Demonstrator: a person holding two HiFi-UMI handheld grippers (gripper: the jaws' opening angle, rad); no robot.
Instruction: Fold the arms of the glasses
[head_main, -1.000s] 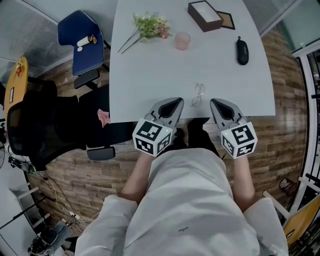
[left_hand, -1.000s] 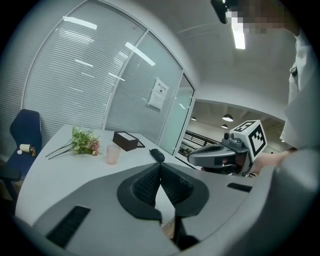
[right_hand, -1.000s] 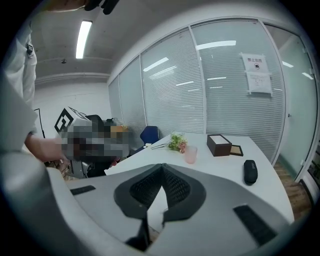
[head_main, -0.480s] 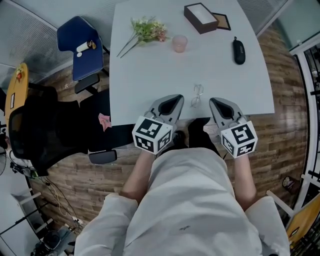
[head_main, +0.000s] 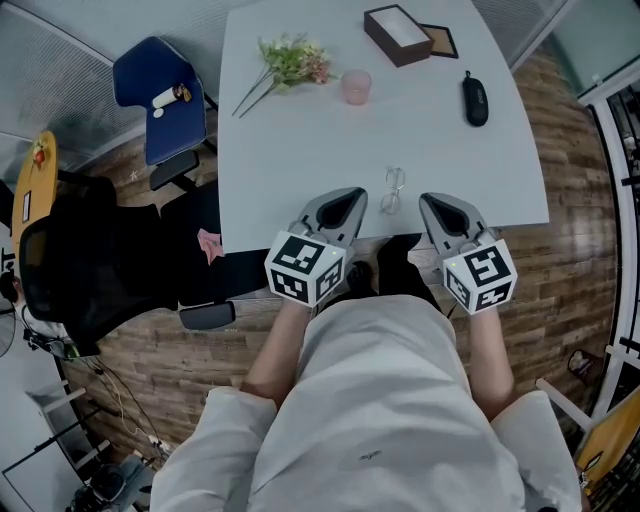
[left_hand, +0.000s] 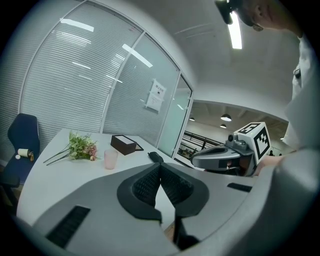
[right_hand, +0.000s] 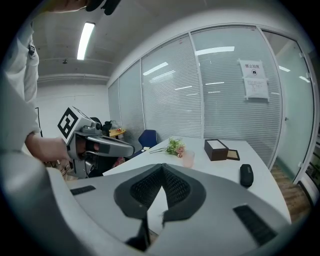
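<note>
Flowers (head_main: 290, 60), a pink cup (head_main: 356, 86) and a box (head_main: 397, 34) share the table (head_main: 300, 150).

Head view, seen from above. The person is holding the left gripper (head_main: 350, 193) and the right gripper (head_main: 428, 200) side by side over the near edge of the white table (head_main: 300, 150). The glasses (head_main: 394, 190) are lying between the two tips, nearer the left one. Well ahead of the left gripper, a pink cup (head_main: 356, 86) is standing and flowers (head_main: 288, 60) are lying further left. Well ahead of the right gripper, a black case (head_main: 475, 99) is lying, with a brown box (head_main: 398, 35) sitting beyond it.
</note>
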